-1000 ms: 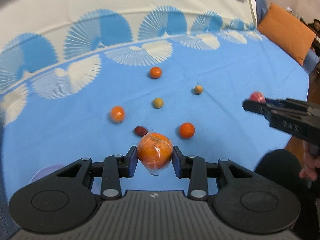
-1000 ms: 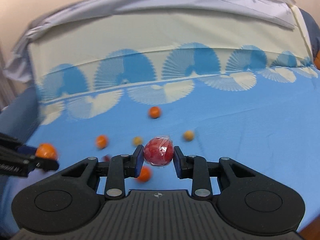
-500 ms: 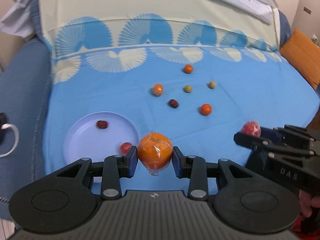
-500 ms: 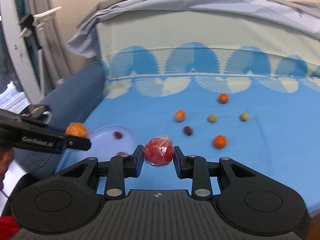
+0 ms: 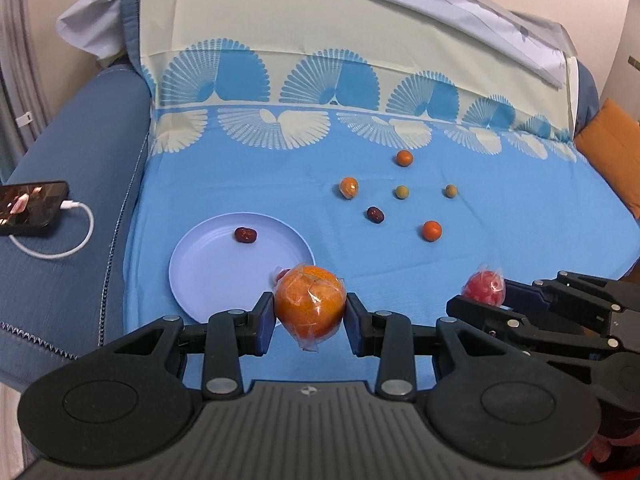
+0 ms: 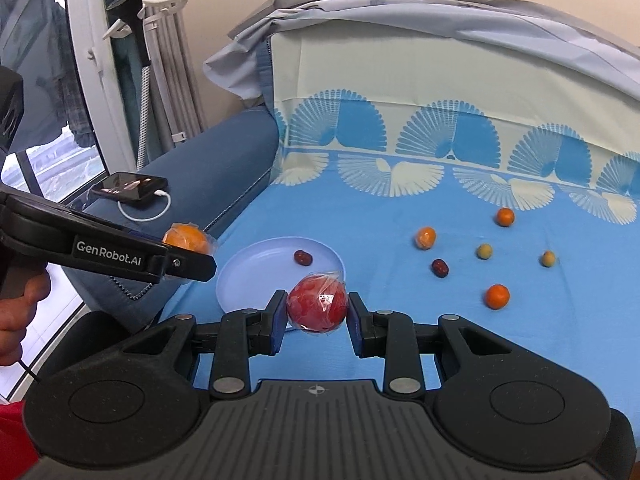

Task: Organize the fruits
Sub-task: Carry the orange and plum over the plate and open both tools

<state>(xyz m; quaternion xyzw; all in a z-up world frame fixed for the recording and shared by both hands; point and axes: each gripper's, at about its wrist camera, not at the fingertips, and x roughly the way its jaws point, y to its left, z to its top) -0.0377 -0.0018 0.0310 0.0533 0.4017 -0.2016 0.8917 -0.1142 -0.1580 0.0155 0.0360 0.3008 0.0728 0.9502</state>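
My left gripper [image 5: 310,314] is shut on a plastic-wrapped orange [image 5: 310,306], held above the near right rim of a pale purple plate [image 5: 208,268]. The plate holds a dark red date [image 5: 245,235] and a red fruit [image 5: 280,274] mostly hidden behind the orange. My right gripper [image 6: 317,312] is shut on a wrapped red fruit [image 6: 317,302], just right of the plate [image 6: 248,276]. Several loose fruits lie on the blue cloth: oranges [image 5: 431,231] [image 5: 349,187] [image 5: 404,157], a dark date [image 5: 375,214], two greenish balls [image 5: 401,192].
A phone [image 5: 32,207] on a white charging cable lies on the blue sofa arm at left. An orange cushion [image 5: 612,152] sits at far right. A window and curtain [image 6: 80,80] stand beyond the sofa arm.
Both grippers have swung left and pulled back with their fruits. The plate, hidden a second ago, has come into full view. The loose fruits have not moved.
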